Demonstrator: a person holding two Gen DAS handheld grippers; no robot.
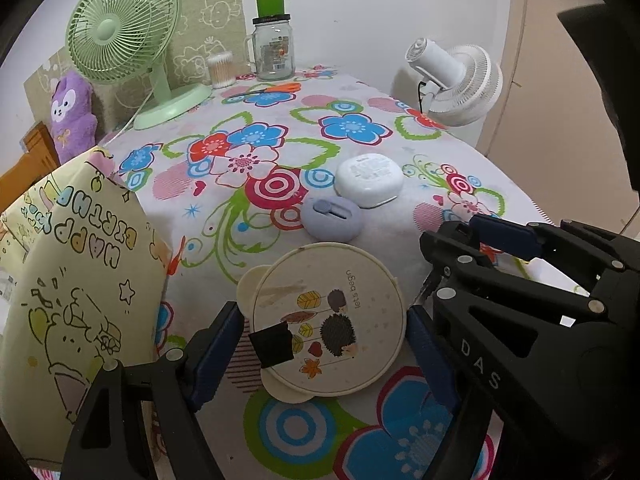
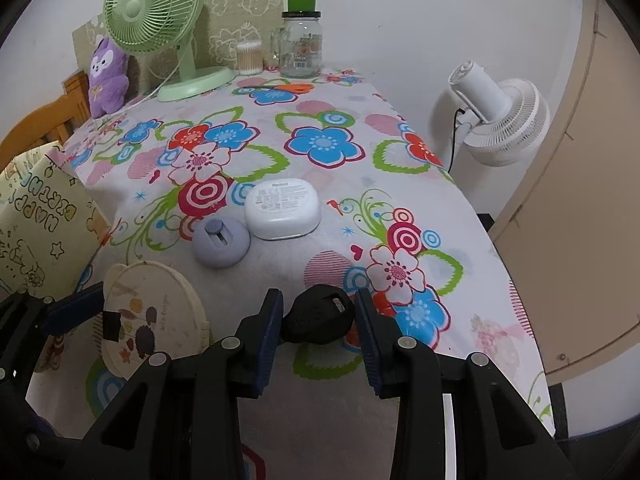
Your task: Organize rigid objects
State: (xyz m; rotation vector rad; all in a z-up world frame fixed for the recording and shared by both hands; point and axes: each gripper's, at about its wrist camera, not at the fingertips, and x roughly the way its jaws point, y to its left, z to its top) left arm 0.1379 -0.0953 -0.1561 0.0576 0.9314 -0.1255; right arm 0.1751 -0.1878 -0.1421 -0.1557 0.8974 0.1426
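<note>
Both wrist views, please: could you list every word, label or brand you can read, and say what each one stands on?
"let's begin": on the round cream lid with hedgehog drawings, between the left tongs.
"HAPPY BIRTH…": upside down on the yellow gift bag; the rest is cut off.
"DAS": on the black body of the right tongs, seen in the left wrist view.
White case: fine print, too small to read.
Glass jar label: too blurred to read.

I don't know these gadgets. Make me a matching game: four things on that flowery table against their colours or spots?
Things:
1. round lid
2. small disc
3. rounded case
4. dome

Matches:
A. white
B. lilac
C. between the left gripper fingers
D. black, between the right gripper fingers

Pairs: 1-C, 2-D, 3-A, 4-B
</note>
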